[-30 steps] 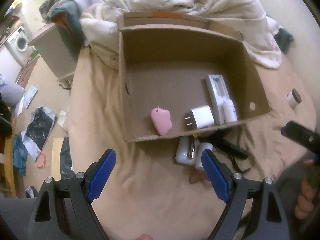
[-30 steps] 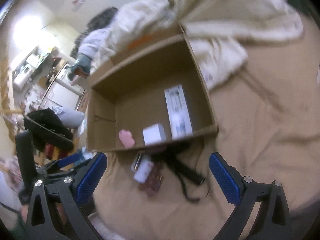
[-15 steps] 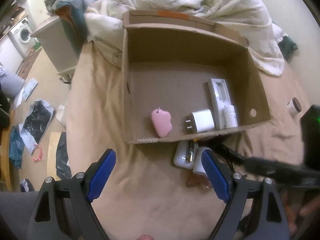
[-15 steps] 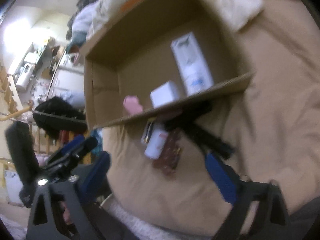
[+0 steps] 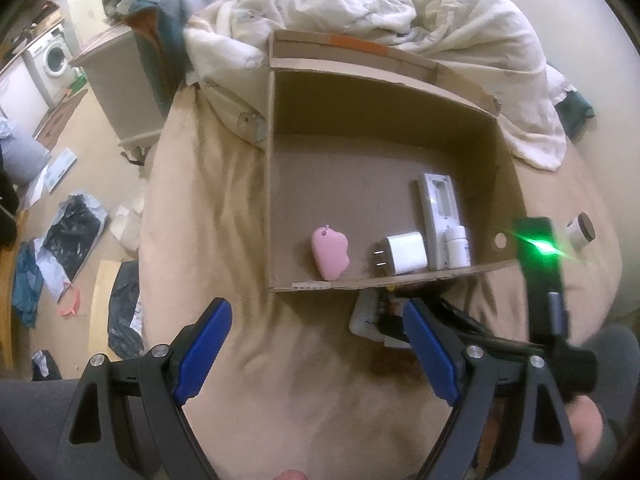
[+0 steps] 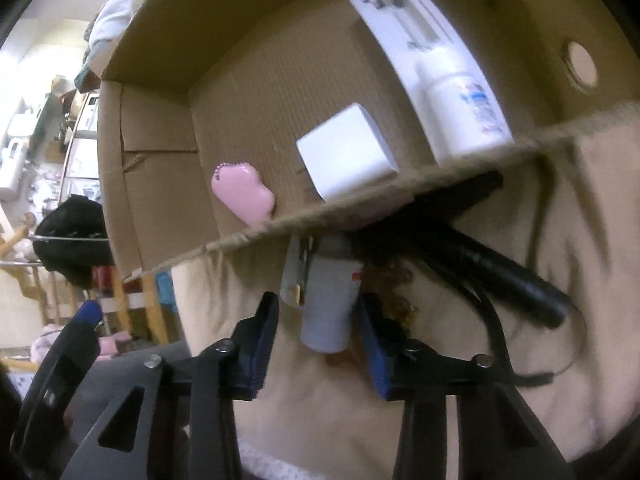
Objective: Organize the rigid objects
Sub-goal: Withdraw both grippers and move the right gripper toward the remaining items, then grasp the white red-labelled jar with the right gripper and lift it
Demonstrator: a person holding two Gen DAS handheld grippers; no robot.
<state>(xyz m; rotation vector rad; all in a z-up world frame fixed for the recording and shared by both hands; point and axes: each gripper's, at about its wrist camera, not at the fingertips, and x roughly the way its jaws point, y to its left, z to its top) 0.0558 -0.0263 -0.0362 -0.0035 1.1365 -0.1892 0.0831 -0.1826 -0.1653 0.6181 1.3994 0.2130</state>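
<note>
Right gripper [image 6: 316, 316] closing around the white cylindrical bottle [image 6: 328, 304].
Pads not yet pressing; bottle lies on the bed; left gripper [image 5: 316, 344] wide, empty.

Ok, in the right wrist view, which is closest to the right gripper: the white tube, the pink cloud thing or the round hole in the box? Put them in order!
From the right gripper:
1. White tube, between its fingers on the bed.
2. Pink cloud thing, inside the box, left.
3. Round hole, box wall, far right.

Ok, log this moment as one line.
left gripper: open, empty, over bed | right gripper: jaws just closing around white tube, left pad short of it | cardboard box: four items inside
</note>
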